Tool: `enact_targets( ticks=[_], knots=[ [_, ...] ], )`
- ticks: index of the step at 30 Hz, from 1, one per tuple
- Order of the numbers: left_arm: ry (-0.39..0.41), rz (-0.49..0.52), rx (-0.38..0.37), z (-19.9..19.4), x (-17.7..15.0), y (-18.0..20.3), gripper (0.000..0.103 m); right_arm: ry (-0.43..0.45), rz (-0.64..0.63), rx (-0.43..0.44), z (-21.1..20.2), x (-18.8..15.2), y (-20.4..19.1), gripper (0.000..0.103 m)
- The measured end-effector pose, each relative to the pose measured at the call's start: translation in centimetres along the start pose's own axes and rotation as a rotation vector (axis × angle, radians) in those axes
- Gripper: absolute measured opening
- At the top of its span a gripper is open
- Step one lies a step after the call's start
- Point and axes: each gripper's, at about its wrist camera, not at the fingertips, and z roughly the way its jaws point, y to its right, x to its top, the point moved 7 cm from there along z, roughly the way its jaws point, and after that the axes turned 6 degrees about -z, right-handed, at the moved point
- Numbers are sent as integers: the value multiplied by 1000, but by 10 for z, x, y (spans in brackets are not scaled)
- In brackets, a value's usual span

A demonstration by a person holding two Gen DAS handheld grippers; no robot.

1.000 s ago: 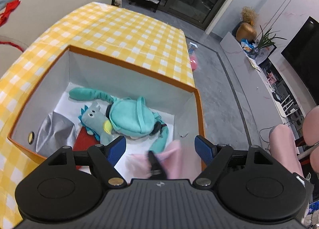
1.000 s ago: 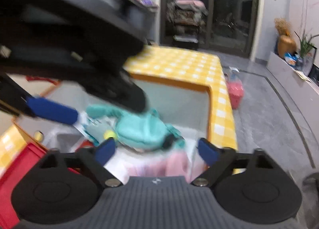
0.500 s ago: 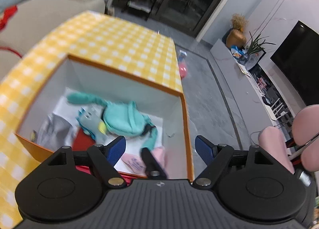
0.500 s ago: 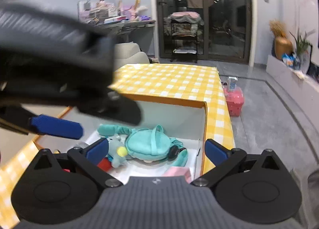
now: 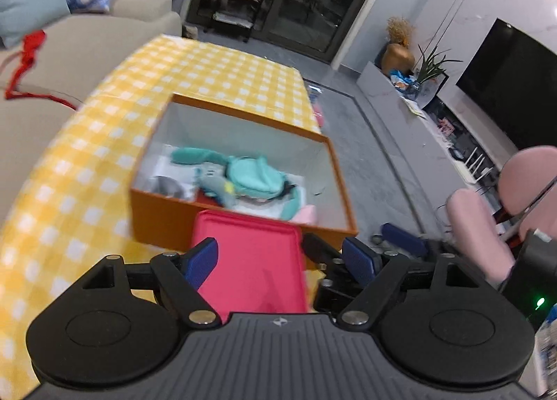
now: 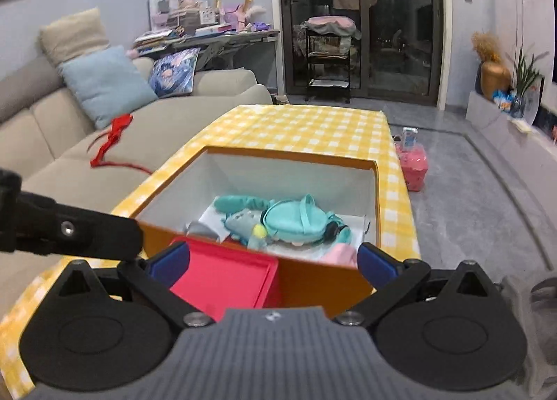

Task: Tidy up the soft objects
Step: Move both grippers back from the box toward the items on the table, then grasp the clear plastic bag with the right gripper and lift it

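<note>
An orange box (image 5: 174, 222) (image 6: 313, 281) with white inner walls stands on the yellow checked table (image 5: 222, 76) (image 6: 306, 131). In it lie a teal plush backpack (image 5: 250, 177) (image 6: 296, 218), a grey-teal plush toy (image 5: 212, 184) (image 6: 240, 220), a silver soft piece (image 5: 167, 185) and a pink soft item (image 5: 308, 213) (image 6: 339, 255) in the near right corner. My left gripper (image 5: 280, 260) is open and empty, held back from the box above a red tray (image 5: 250, 260) (image 6: 222, 278). My right gripper (image 6: 273, 264) is open and empty too, just short of the box's near wall.
A beige sofa (image 6: 69, 128) with cushions and a red ribbon (image 6: 111, 137) runs along the left. On the floor right of the table sits a pink basket (image 6: 412, 164). Pink chairs (image 5: 477, 222) stand at the right, near a TV unit (image 5: 515, 86).
Both grippers have drawn back and up, out of the box. The pink soft item that was between the left fingers now lies in the box's near right corner.
</note>
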Motion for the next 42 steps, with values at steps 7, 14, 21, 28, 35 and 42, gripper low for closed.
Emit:
enact_targets(
  ticks=[7, 14, 21, 28, 35, 42],
  knots=[
    [9, 18, 51, -36, -28, -30, 95, -10, -38, -39, -42, -25, -38, 100],
    [56, 43, 117, -65, -73, -54, 89, -43, -12, -17, -72, -72, -66, 100],
    [7, 63, 148, -65, -112, -81, 89, -149, -43, 3, -76, -112, -87, 100],
    [-82, 101, 197, -58, -156, -104, 87, -209, -11, 38, -62, -134, -77, 100],
    [-168, 174, 165, -47, -174, -95, 87, -316, 38, 47, -27, -153, -65, 95],
    [-233, 143, 145, -39, -180, -98, 86, -336, -26, 96, -23, -156, -81, 39]
  ],
)
